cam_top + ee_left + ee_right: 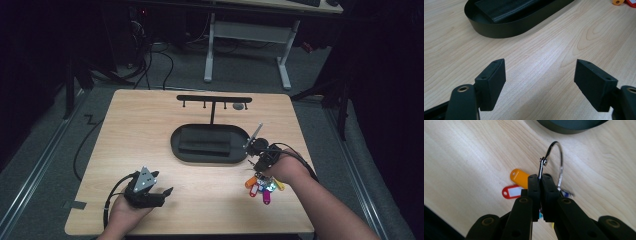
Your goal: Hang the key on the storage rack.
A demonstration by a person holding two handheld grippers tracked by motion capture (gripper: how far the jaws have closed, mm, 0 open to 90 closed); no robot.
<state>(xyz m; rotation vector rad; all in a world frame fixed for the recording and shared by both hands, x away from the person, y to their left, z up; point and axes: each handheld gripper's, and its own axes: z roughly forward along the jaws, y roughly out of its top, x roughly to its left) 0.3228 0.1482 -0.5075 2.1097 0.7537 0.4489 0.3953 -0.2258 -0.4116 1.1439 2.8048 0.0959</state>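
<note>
In the right gripper view my right gripper (540, 178) is shut on a metal key ring (560, 157), whose loop sticks out past the fingertips. An orange tag (520, 176) and a red tag (511, 192) hang from it just under the jaws. In the high view the right gripper (253, 159) sits near the tray's right end, with the bunch of coloured tags (261, 187) below it. My left gripper (165, 192) rests at the front left of the table. Its jaws stand wide open (540, 66) over bare wood, holding nothing.
A black oval tray (210, 157) with a raised block inside lies mid-table, and its wall (506, 30) is ahead of the left gripper. Behind it stands a black T-shaped rack (214, 99) with several hooks. Bare wood (135, 135) spreads left of the tray.
</note>
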